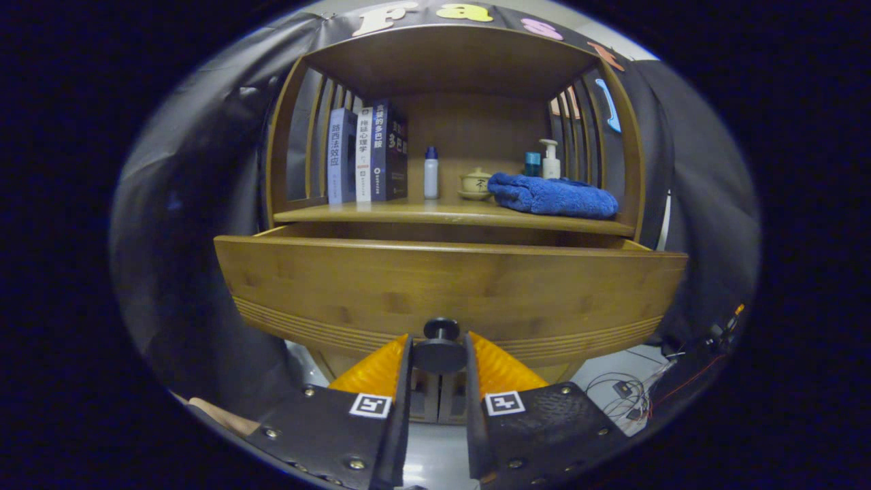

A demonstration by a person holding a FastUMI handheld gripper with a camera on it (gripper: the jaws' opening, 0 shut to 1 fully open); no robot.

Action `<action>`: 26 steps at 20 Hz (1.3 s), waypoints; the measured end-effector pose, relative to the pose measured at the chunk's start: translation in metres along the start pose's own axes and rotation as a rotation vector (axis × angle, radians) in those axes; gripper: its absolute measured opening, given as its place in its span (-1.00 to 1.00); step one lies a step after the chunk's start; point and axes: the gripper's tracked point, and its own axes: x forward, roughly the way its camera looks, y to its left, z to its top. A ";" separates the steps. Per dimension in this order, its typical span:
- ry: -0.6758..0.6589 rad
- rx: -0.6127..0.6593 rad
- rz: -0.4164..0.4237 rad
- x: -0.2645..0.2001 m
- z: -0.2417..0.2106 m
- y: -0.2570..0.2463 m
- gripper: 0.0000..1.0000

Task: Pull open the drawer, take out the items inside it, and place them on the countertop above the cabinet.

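The bamboo cabinet (pixel 449 136) stands straight ahead, an open-fronted hutch with slatted sides over a single wide drawer (pixel 449 286). The drawer front is pulled out toward the camera; a dark gap shows between its top edge and the worktop (pixel 422 212) above, so it looks at least partly open. Its inside is hidden behind the front panel, and what lies in it cannot be told.

On the worktop, a folded blue towel (pixel 552 194) lies at 3 o'clock from the centre, taking most of the right half. Three upright books (pixel 367 155) lean together at 9 o'clock against the left slats. Between them stand a small white bottle with a blue cap (pixel 431 173) and, at its 3 o'clock, a lidded cream cup on a saucer (pixel 475 184). Behind the towel, at its 12 o'clock, are a white pump bottle (pixel 550 160) and a teal jar (pixel 532 163). Bare wood at the front middle looks like the likeliest landing spot for the drawer's items.

The dark round knob (pixel 441 347) sits low on the drawer front, at 6 o'clock from its centre. The gripper (pixel 439 354) has its jaws narrowed around the knob, one finger at each side, seemingly pressing it: a hold suited to drawing the drawer straight out. Loose cables (pixel 626 395) lie on the floor at 4 o'clock.
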 end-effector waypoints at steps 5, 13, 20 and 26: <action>0.068 0.035 0.047 -0.033 -0.016 0.006 -0.28; 0.032 0.011 0.092 -0.089 -0.007 0.014 -0.97; 0.014 0.094 0.138 -0.095 0.047 0.009 -0.97; -0.027 0.051 0.176 -0.056 0.123 0.009 -0.83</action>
